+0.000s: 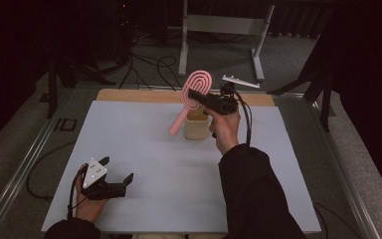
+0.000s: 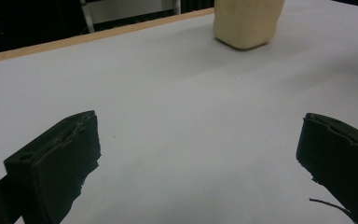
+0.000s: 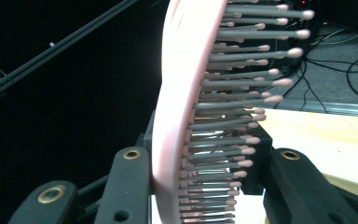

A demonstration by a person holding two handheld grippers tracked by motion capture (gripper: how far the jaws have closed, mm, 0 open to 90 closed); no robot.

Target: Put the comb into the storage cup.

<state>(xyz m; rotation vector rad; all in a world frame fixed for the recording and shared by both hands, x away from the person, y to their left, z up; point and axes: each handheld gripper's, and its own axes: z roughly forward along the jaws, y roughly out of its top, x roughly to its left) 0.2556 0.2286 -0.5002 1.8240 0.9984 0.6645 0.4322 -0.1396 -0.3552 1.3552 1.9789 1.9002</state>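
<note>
Pink hairbrush (image 1: pixel 195 92) above beige cup (image 1: pixel 197 125)

hairbrush (image 1: pixel 197 89): 1 | cup (image 1: pixel 197 125): 1 | grippers: 2 | table (image 1: pixel 144 149): 1

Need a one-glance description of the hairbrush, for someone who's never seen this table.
Start at the white table and go to its far edge, where a beige cup stands. Above it the right gripper is clamped on the head of the hairbrush, handle slanting down beside the cup. It is the one pink thing, oval-headed with grey, pink-tipped bristles.
</note>
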